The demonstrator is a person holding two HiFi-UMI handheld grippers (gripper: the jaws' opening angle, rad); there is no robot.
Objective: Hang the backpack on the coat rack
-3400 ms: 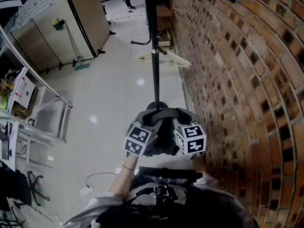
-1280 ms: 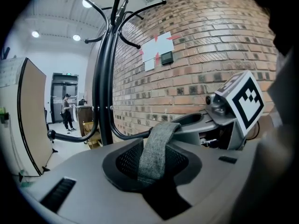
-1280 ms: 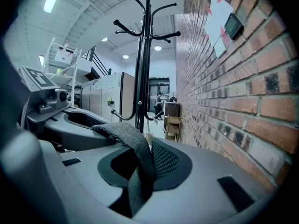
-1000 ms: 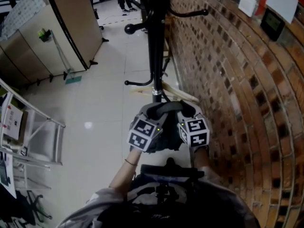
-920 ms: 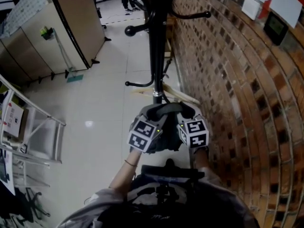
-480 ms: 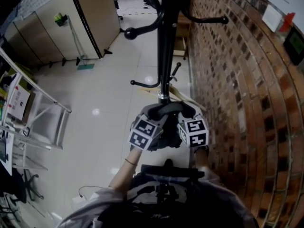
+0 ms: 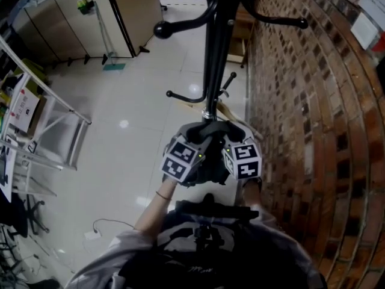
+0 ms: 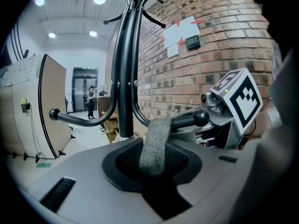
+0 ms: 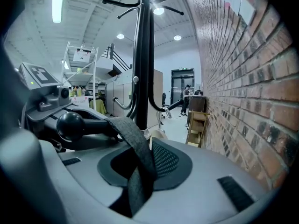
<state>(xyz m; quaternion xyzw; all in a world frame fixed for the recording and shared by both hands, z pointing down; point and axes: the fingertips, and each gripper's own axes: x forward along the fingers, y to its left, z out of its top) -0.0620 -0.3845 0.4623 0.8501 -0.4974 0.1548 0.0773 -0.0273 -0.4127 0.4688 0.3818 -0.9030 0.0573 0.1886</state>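
Note:
The grey backpack (image 7: 207,164) hangs between my two grippers, right in front of the black coat rack pole (image 7: 218,47). My left gripper (image 7: 182,159) grips its left side and my right gripper (image 7: 242,160) its right side; the jaws are hidden behind the bag. In the left gripper view the grey top handle (image 8: 156,141) loops over a ball-tipped hook (image 8: 201,117) of the rack (image 8: 125,78). The right gripper view shows the same handle (image 9: 136,157) draped over that hook (image 9: 70,125), with the pole (image 9: 142,69) just behind.
A brick wall (image 7: 313,101) runs close along the right. A wooden hanger (image 7: 231,116) lies on the floor by the rack's base. Tan partitions (image 7: 78,23) stand at the back left, a metal shelf frame (image 7: 48,131) at the left. A person (image 8: 91,101) stands far off.
Both grippers have carried the backpack forward to the pole and a little downward. The rack's hooks now loom larger and closer above the bag.

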